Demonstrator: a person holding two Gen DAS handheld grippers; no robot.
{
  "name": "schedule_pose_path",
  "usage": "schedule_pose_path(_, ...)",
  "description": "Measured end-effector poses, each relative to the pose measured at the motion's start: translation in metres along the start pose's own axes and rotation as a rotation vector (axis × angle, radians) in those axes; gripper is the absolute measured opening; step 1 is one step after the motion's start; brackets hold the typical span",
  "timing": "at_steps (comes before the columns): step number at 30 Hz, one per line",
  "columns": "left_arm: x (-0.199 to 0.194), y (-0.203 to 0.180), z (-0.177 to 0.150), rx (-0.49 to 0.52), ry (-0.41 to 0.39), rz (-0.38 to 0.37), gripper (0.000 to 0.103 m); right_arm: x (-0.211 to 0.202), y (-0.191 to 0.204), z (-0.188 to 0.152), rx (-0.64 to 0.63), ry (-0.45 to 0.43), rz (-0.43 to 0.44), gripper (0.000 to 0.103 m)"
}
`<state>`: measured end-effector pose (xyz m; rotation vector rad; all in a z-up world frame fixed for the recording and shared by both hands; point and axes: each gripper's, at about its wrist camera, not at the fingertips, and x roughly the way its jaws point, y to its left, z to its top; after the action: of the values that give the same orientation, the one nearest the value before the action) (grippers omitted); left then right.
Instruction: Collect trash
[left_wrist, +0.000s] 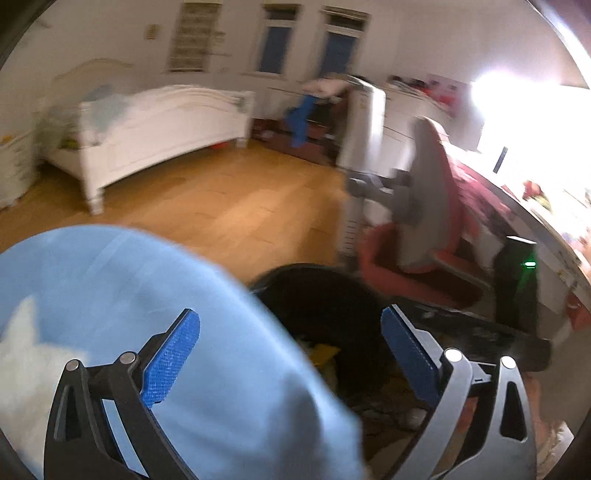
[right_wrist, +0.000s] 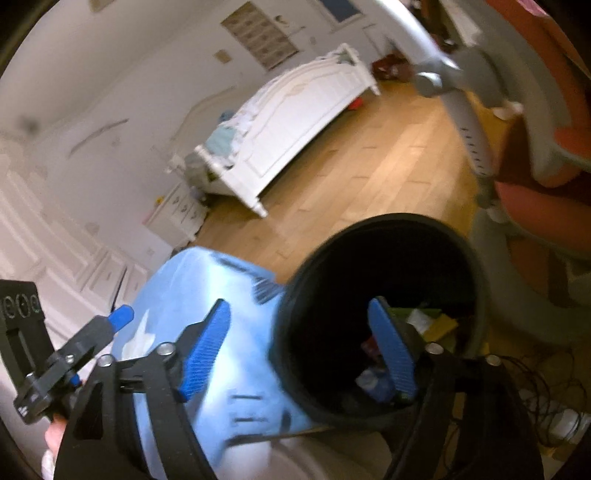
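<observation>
- Wooden floor (right_wrist: 388, 155): carries a white bed (right_wrist: 295, 122) well behind the work area.
- Blue bag (right_wrist: 207, 306): touches the black bin (right_wrist: 388, 229), which stands beside it.
- Trash (right_wrist: 432, 321): lies inside the bin.
- Left gripper (left_wrist: 291, 354) and right gripper (right_wrist: 299, 350): jaws spread, grasping nothing.
- Step, as judged: a drop-off looks finished; the next move calls for finding further trash, or regripping the bag.

A white bed (left_wrist: 166, 122) stands on the wooden floor (left_wrist: 229, 206), well apart from a red-and-grey chair (left_wrist: 428, 206).
</observation>
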<state>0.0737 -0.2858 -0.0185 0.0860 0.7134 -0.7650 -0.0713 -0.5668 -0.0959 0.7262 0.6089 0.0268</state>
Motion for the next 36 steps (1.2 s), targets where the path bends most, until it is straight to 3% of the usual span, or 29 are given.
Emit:
schedule_pose_path(6, -0.073, 0.074, -0.033, -0.097, -0.071, 0.281, 0.098, 0.029, 0.108, -0.023, -0.206, 0.053, 0.047, 0.09)
schedule_pose_path(7, -0.09, 0.088, -0.042, -0.107, -0.09, 0.356, 0.098, 0.035, 0.132, -0.031, -0.256, 0.059, 0.052, 0.092)
schedule_pose_path(10, -0.123, 0.116, -0.063, -0.151, -0.13, 0.473, 0.098, 0.049, 0.19, -0.053, -0.371, 0.063, 0.047, 0.096)
schedule_pose_path(16, -0.179, 0.158, -0.093, -0.261, -0.251, 0.659, 0.098, 0.066, 0.274, -0.098, -0.552, -0.045, 0.027, 0.098)
schedule_pose_path(20, -0.196, 0.173, -0.101, -0.322, -0.28, 0.717, 0.098, 0.076, 0.297, -0.116, -0.626, -0.146, -0.007, 0.098)
schedule_pose_path(26, -0.206, 0.18, -0.105, -0.356, -0.286, 0.701, 0.098, 0.067, 0.302, -0.122, -0.634, -0.258, -0.025, 0.098)
schedule_pose_path(36, -0.2, 0.18, -0.115, -0.361, -0.266, 0.69, 0.098, 0.052, 0.299, -0.127, -0.624, -0.325, 0.012, 0.098)
